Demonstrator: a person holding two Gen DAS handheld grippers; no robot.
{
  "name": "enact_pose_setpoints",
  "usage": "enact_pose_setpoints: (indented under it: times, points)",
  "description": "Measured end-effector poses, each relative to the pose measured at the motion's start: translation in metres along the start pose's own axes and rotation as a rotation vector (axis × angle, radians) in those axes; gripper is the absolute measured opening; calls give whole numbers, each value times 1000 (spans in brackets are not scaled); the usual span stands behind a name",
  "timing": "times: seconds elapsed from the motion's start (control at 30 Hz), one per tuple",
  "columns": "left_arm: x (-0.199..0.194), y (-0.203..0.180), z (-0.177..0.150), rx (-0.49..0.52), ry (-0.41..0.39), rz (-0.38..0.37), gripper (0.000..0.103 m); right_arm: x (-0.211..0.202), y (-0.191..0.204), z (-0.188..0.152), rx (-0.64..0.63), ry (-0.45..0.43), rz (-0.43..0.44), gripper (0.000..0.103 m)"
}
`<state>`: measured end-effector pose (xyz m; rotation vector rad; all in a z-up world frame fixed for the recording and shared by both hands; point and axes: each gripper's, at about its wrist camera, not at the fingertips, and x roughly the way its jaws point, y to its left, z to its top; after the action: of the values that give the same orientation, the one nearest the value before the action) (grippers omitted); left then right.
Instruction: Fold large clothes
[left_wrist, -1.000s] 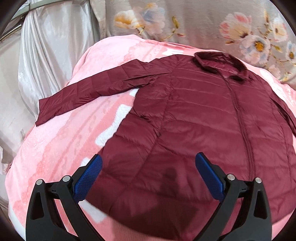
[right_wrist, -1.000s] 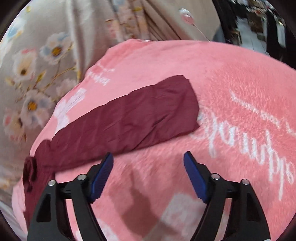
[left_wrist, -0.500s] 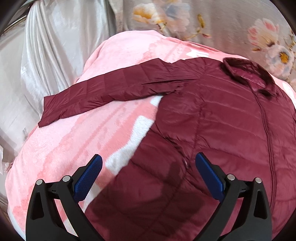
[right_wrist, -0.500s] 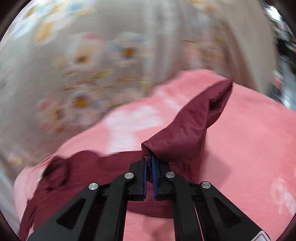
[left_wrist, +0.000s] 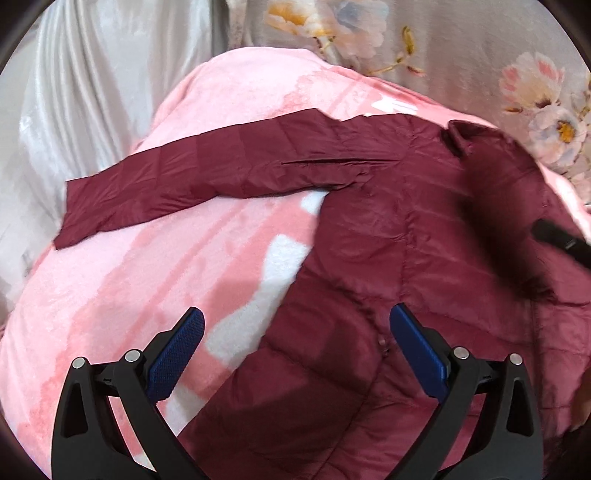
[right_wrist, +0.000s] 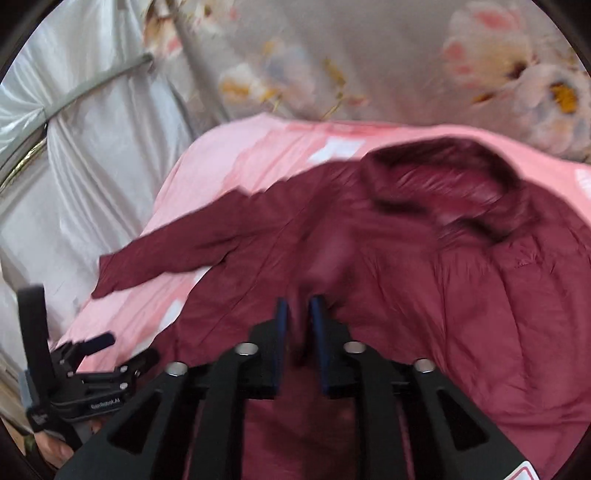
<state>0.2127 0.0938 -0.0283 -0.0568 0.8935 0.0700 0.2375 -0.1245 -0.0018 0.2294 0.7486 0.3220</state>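
Jacket sleeve between right gripper jaws, just opening; left gripper wide, empty.

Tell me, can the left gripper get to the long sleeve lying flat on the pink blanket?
Probably yes. The left gripper is open and empty, and the sleeve lies flat ahead of it with only bare pink blanket between.
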Motion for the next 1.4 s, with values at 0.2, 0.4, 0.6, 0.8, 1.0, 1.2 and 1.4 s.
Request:
enact_pose_setpoints:
  times: [0.2,0.4,0.6,0.8,1.0,1.2,1.4]
  points:
    - [4,-24,25,-3,21,-189,98,-54,-35,6,125,-162,-34,62]
    - [49,-71,45,-20,176,-364,98,-111,-139,-28,390,-214,-223,62]
    - [80,-85,54,-122,260,-411,31,-114,-217,-73,595,-159,-334,62]
    - [64,-78,77,-93,153,-357,7,-102,-262,-74,742,-201,-268,21]
    - [74,-81,72,-22,120,-267,7,-121,-229,-49,546,-304,-380,2]
    - [92,-99,48,59,82,-171,7,-75,-241,-64,530,-93,-484,2]
    - [81,-103,47,132,33,-58,22,-80,-231,-61,512,-61,-558,10]
